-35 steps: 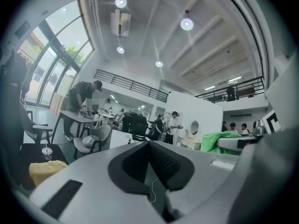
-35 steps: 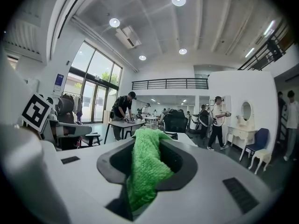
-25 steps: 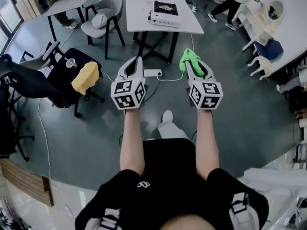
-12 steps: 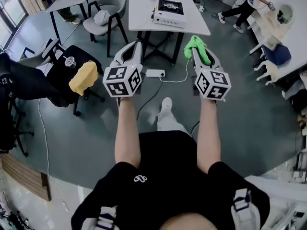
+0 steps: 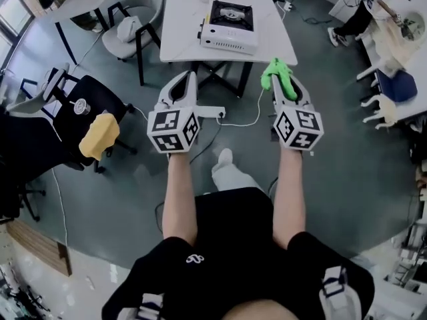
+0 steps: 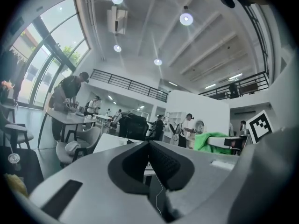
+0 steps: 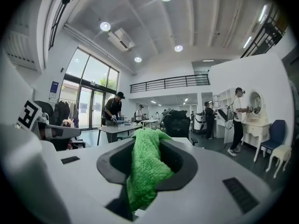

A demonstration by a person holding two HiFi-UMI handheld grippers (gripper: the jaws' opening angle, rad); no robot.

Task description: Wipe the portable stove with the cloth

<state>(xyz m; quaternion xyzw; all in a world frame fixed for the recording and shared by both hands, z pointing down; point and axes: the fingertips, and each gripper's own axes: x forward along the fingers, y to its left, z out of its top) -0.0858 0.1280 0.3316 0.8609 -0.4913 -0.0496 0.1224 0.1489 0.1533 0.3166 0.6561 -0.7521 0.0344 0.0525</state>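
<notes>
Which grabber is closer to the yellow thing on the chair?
Left. The left gripper is just right of the yellow thing; the right gripper, holding the cloth, is farther right, beyond the left one.

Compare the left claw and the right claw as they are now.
The left claw holds nothing, while the right claw grips the green cloth. The left claw's jaws meet bare, whereas the right claw's jaws have the cloth bunched between them and sticking out past them. Both are held out side by side, pointing toward the table that carries the portable stove, and both are short of it.
</notes>
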